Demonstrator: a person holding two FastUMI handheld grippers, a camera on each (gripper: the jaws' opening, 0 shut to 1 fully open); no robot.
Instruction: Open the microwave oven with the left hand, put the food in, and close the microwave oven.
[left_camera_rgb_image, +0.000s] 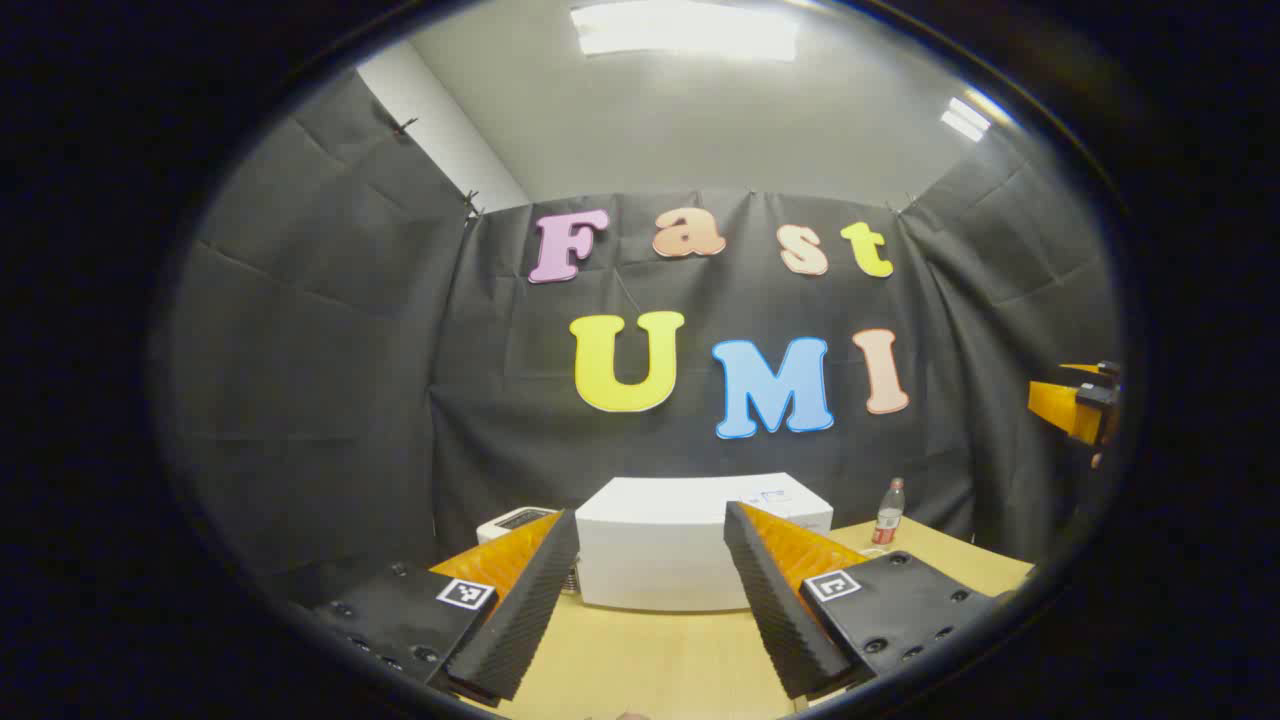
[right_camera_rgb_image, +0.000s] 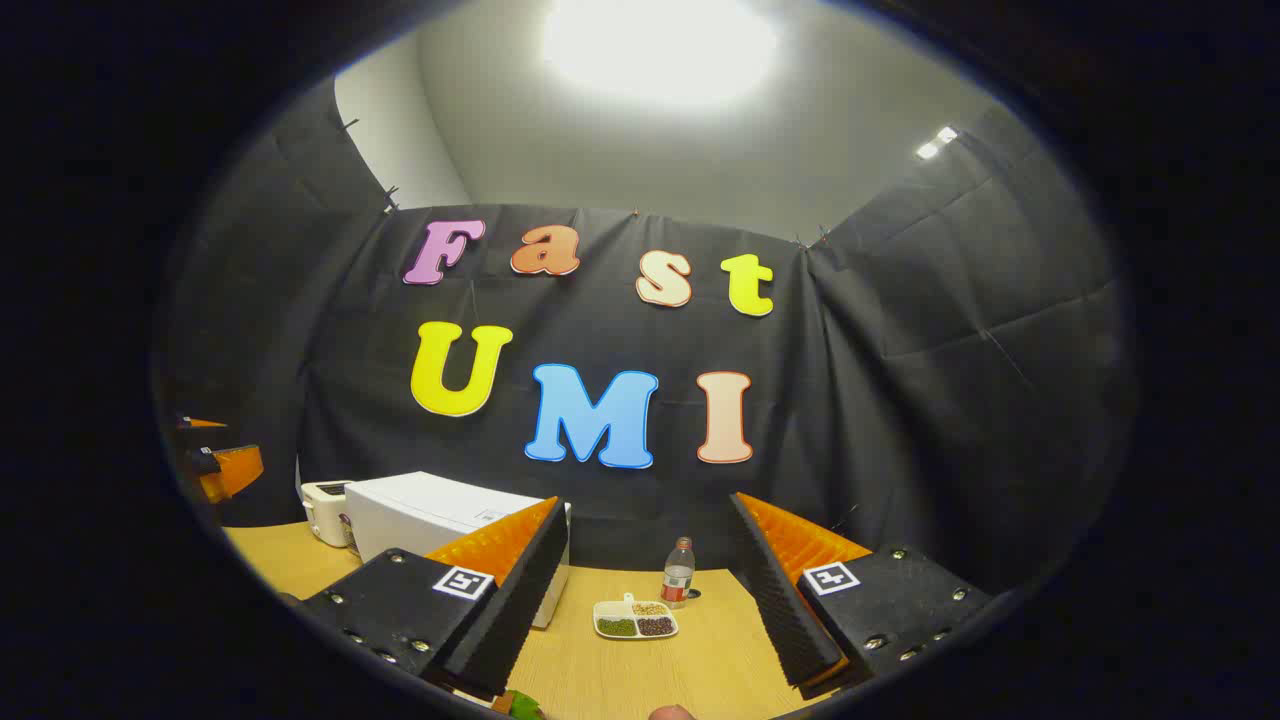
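In the left gripper view, the left gripper (left_camera_rgb_image: 650, 600) is hovering above the wooden surface (left_camera_rgb_image: 660, 660) with its fingers (left_camera_rgb_image: 520, 610) spread wide and nothing between them. The white microwave oven (left_camera_rgb_image: 660, 545) is sitting on the surface straight ahead, framed in the gap between the fingers, its door closed and well apart from the fingertips. A small white appliance (left_camera_rgb_image: 512, 520) is standing just beside it, beyond the left finger, and a bottle with a red label (left_camera_rgb_image: 888, 512) is standing beyond the right finger.

In the right gripper view, the right gripper (right_camera_rgb_image: 645, 615) is also holding its fingers (right_camera_rgb_image: 515, 610) wide apart, gripping nothing. The food tray (right_camera_rgb_image: 636, 619), a white divided dish with green, brown and pale contents, is lying on the surface ahead between the fingers, with the bottle just behind it. The microwave oven is standing beyond the left finger, partly hidden by it.
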